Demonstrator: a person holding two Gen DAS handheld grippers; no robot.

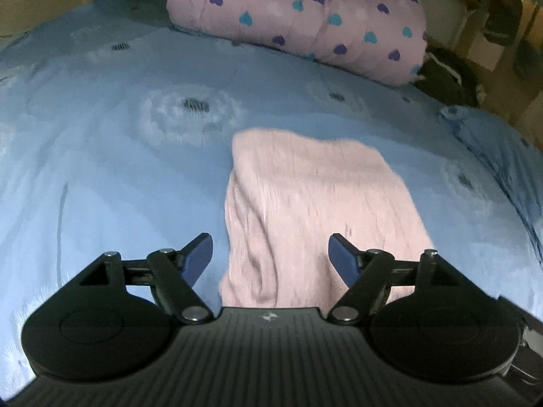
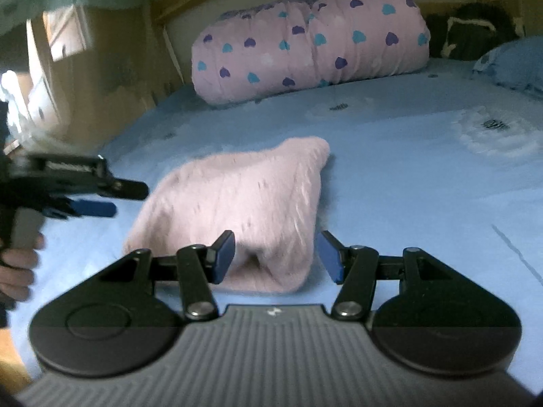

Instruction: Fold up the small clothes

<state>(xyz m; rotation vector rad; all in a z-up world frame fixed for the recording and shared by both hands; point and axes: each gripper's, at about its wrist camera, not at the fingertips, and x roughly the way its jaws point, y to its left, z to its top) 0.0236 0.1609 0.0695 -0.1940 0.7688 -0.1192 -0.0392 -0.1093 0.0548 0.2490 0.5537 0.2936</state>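
The pink garment [image 1: 315, 203] lies on the bed [image 1: 118, 169], on the blue cover, already doubled into a compact, rounded-off bundle with one layer over another; its near edge shows a loose, open fold in the right wrist view. The left tool [image 1: 271, 257] stands wide open just above the garment's near end; nothing is between its blue pads [image 1: 200, 254] and neither pad presses the cloth. The right tool [image 2: 276, 257] is partly open, empty, and level with the garment's near edge, with the cloth seen in the gap but not clamped. Judged from this state, at least one fold is complete and the garment has been released. Remaining work likely consists of a further fold or a tidy-up of the uneven edges. A heart-print quilt [image 1: 305, 23] lies rolled at the far side, well apart from the garment.
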